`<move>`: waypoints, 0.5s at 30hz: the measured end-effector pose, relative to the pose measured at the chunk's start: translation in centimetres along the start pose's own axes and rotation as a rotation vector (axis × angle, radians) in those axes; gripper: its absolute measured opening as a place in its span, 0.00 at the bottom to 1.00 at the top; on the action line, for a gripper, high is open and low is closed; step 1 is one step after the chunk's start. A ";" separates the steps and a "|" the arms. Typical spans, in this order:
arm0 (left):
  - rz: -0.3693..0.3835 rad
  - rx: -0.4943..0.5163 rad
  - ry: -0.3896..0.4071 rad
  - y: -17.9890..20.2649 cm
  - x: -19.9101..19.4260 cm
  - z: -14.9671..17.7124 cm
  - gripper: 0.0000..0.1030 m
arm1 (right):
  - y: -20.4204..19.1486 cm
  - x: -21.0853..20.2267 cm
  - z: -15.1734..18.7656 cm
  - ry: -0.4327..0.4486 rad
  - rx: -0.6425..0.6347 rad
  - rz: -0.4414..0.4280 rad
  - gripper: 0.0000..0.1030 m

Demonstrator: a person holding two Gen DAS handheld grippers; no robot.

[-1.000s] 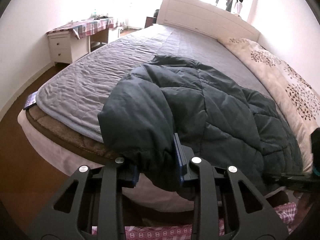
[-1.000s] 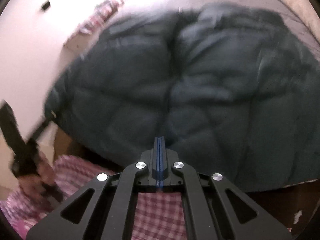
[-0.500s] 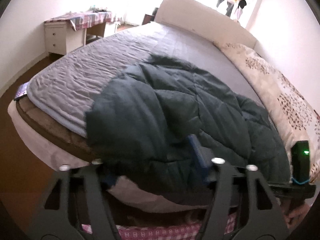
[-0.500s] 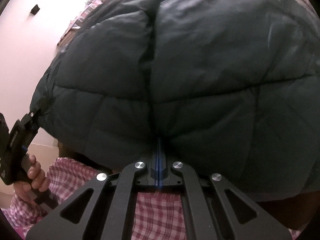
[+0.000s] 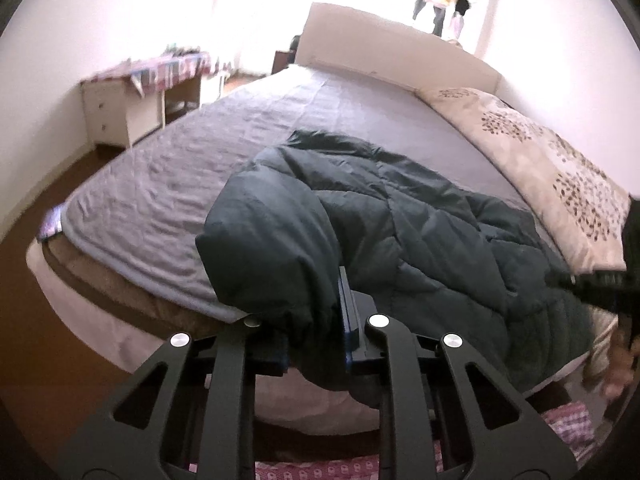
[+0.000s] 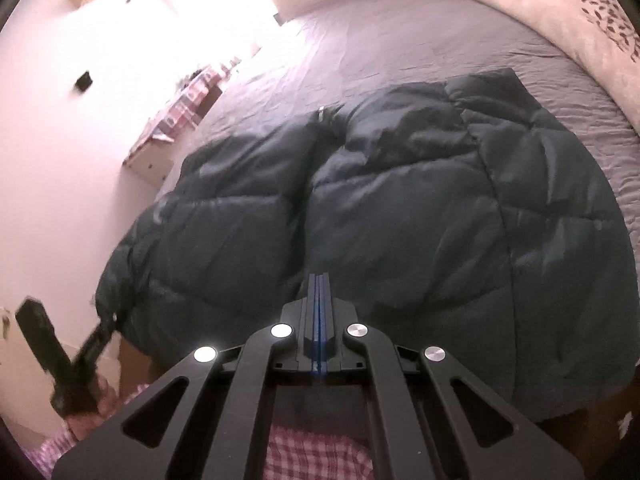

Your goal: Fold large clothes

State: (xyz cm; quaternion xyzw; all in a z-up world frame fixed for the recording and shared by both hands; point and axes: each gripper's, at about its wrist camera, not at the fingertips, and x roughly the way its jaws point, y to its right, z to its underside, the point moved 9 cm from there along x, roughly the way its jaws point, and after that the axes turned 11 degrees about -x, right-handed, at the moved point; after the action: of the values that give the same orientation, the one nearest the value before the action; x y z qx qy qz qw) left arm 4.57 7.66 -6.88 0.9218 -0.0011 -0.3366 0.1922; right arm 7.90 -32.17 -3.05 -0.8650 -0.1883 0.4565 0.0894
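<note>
A large dark green quilted jacket lies on the near end of the bed. My left gripper is shut on a thick bunched corner of the jacket and holds it up at the bed's near edge. In the right wrist view the jacket spreads wide over the grey bedspread. My right gripper has its jaws pressed together at the jacket's near edge; whether fabric sits between them is hidden. The left gripper also shows in that view, low on the left.
A cream floral duvet lies along the bed's right side. A white headboard stands at the far end. A white desk with a checked cloth stands by the left wall. Brown floor runs along the left.
The jacket has dropped from being lifted close to the right camera and now lies flatter on the bed. The left gripper keeps hold of its bunched corner.
</note>
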 end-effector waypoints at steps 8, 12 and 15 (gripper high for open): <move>-0.005 0.058 0.034 1.3 -1.4 -0.8 0.17 | -2.4 7.0 -4.8 -0.053 0.043 -0.043 0.05; 0.011 0.075 0.043 1.8 -1.9 -1.1 0.17 | -0.7 12.0 -3.8 -0.204 0.007 0.123 0.00; 0.016 0.100 0.061 2.4 -2.3 -1.5 0.17 | -0.6 12.9 -3.8 -0.214 -0.021 0.116 0.00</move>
State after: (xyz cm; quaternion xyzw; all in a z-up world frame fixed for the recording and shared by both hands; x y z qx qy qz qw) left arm 4.01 6.25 -3.54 0.9400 -0.0196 -0.3065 0.1483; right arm 17.53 -26.29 -10.47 -0.8217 -0.1509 0.5486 0.0331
